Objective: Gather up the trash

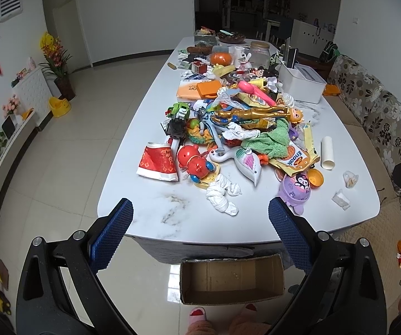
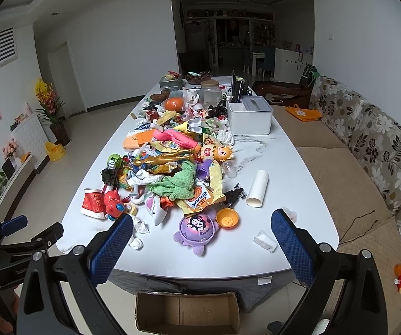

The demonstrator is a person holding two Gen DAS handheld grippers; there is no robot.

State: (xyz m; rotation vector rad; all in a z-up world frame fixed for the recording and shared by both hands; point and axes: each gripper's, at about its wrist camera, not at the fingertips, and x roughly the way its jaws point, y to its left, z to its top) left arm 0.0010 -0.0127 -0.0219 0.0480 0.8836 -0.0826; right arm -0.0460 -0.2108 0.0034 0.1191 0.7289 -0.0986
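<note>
Crumpled white tissue (image 1: pixel 222 196) lies on bare marble at the table's (image 1: pixel 155 215) near edge, twisted and knotted, beside the toy heap (image 1: pixel 239 122), while the left gripper (image 1: pixel 200 217) and right gripper (image 2: pixel 202 233) hover spread wide above an open cardboard box (image 1: pixel 231 280).

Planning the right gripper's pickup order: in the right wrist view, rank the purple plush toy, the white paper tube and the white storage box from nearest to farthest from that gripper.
1. Purple plush toy, just ahead, between the open right gripper's fingers.
2. White paper tube, farther, toward the right.
3. White storage box, far right of the pile.
</note>
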